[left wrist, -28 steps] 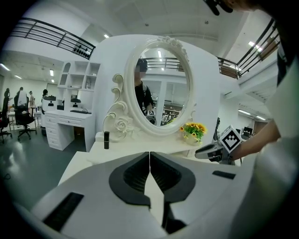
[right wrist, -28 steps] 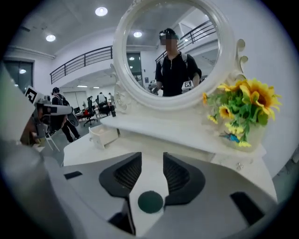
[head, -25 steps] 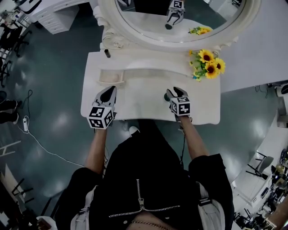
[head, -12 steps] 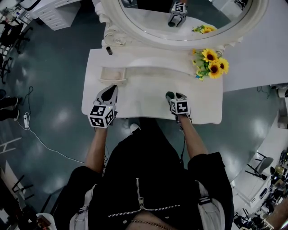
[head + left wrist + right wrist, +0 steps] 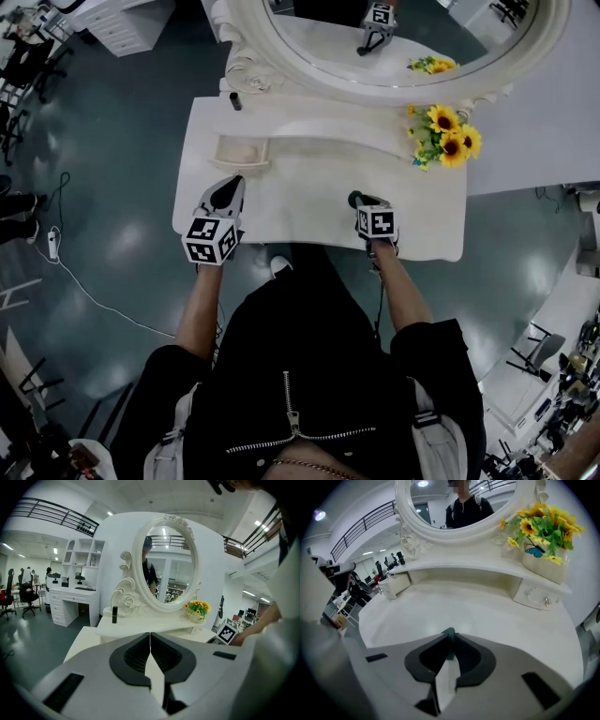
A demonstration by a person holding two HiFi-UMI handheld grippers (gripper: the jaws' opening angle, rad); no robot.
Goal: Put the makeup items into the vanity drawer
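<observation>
The left gripper (image 5: 150, 638) fills the bottom of the frame, its two jaws closed flat against each other with nothing between them. Beyond them lies a white vanity table (image 5: 84, 639). An oval mirror (image 5: 164, 564) in a carved white frame stands at centre. A small dark tube (image 5: 114, 614) stands upright at the mirror's lower left, and sunflowers (image 5: 197, 607) sit at its lower right. A marker cube (image 5: 227, 633) shows at right, and a white desk (image 5: 70, 603) at far left.
</observation>
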